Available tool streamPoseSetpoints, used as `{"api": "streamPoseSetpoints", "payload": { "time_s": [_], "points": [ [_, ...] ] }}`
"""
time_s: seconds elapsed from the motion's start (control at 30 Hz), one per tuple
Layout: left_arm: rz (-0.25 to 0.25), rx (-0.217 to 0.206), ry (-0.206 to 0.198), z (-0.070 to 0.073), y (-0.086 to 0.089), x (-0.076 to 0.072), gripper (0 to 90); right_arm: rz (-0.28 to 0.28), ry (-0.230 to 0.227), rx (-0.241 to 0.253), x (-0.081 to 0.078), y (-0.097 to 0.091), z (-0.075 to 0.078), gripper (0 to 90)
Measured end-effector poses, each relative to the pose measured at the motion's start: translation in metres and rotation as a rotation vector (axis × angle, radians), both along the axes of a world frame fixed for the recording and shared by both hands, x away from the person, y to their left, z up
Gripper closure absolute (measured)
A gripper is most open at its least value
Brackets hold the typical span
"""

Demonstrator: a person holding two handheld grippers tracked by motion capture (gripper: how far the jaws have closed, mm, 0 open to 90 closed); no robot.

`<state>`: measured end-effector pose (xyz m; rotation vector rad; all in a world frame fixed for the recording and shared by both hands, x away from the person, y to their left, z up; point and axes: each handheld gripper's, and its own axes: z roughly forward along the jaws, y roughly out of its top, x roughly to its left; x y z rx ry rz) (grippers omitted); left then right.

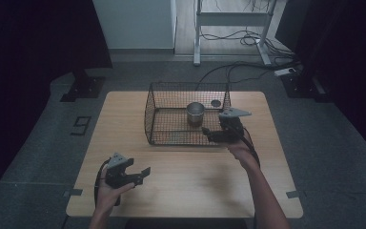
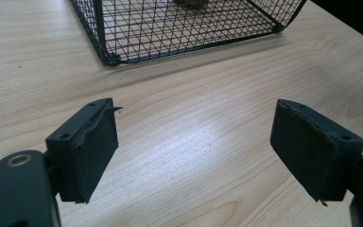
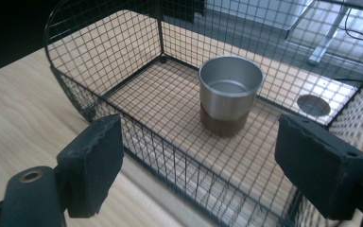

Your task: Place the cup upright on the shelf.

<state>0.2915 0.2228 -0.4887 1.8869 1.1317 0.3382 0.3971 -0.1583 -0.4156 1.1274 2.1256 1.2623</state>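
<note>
right gripper [image 1: 213, 134] hangs released at the wire basket's [image 1: 158, 138] near rim; left gripper [image 1: 142, 174] released. reaching in carelessly could topple the steel cup [image 3: 229, 93].

Wide-spread claw [image 2: 196, 151] before mesh basket [image 2: 179, 28]

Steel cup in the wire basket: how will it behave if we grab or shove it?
The steel cup looks thin-walled and empty, so it is probably light and stiff. Its smooth, shiny side may slip between flat pads. It stands on a brown base on the mesh floor of the wire basket, so a high push could tip it rather than slide it.
</note>
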Motion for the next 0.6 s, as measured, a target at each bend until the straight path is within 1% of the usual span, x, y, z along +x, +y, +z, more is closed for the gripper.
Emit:
{"api": "streamPoseSetpoints", "payload": {
  "time_s": [0.13,0.17,0.23,0.27,0.37,0.4,0.43,0.6],
  "points": [
    [-0.004,0.004,0.002,-0.001,-0.002,0.000,16.0,-0.003,-0.019,0.014,-0.018,-0.014,-0.009,16.8],
    [-0.005,0.009,0.006,-0.002,-0.003,0.001,16.0,-0.002,-0.027,0.019,-0.027,-0.020,-0.015,17.0],
    [-0.007,0.012,0.007,-0.003,-0.004,0.001,16.0,-0.005,-0.037,0.022,-0.035,-0.026,-0.022,17.0],
    [-0.007,0.012,0.007,-0.003,-0.004,0.001,16.0,-0.005,-0.037,0.022,-0.035,-0.026,-0.022,17.0],
    [-0.007,0.012,0.006,-0.003,-0.004,0.001,16.0,-0.007,-0.044,0.017,-0.048,-0.033,-0.035,17.3],
    [-0.006,0.012,0.006,-0.003,-0.003,0.000,16.0,-0.018,-0.034,0.014,-0.053,-0.039,-0.046,17.4],
    [-0.006,0.012,0.006,-0.003,-0.003,0.000,16.0,-0.018,-0.034,0.014,-0.053,-0.039,-0.046,17.4],
    [-0.001,0.012,0.007,-0.003,-0.002,0.001,16.0,-0.040,-0.009,0.022,-0.063,-0.052,-0.070,18.1]
  ]
}}
